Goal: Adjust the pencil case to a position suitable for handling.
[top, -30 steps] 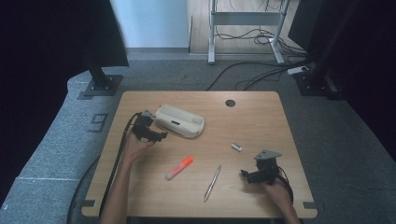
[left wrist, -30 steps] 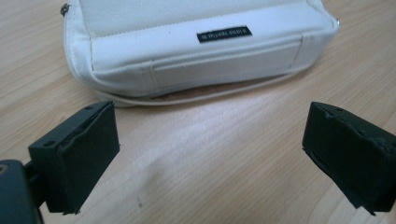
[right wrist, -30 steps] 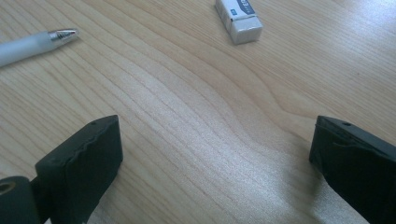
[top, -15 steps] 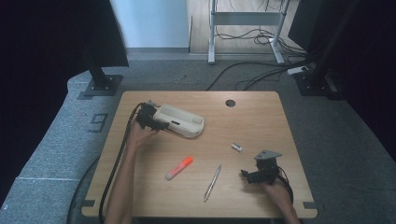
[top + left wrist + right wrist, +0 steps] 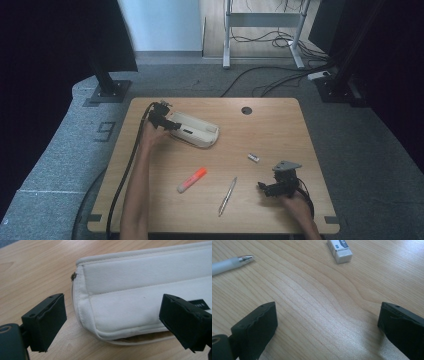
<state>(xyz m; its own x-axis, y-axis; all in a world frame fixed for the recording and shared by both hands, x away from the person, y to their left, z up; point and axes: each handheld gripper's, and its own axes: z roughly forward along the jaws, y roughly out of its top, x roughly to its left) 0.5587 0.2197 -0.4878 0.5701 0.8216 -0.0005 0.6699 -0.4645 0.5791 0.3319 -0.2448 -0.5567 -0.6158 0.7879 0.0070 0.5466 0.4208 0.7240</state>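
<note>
A white fabric pencil case (image 5: 196, 130) lies at the back left of the wooden table (image 5: 280, 130). My left gripper (image 5: 169, 124) is open at the case's left end; in the left gripper view the case (image 5: 145, 295) lies between the wide-apart jaws, its zipper pull (image 5: 73, 276) at the corner. My right gripper (image 5: 267, 188) rests open near the front right edge, with bare wood between its jaws. An orange highlighter (image 5: 192, 180), a silver pen (image 5: 227, 196) and a small white eraser (image 5: 253, 158) lie on the table; the right gripper view has the pen tip (image 5: 229, 263) and eraser (image 5: 340, 249).
A round cable hole (image 5: 246, 110) sits at the table's back edge. A black cable (image 5: 127, 170) trails from the left gripper along the forearm. Grey carpet, dark stands and floor cables surround the table.
My left gripper has moved farther back and right, up to the left end of the pencil case. The right gripper has stayed in place.
</note>
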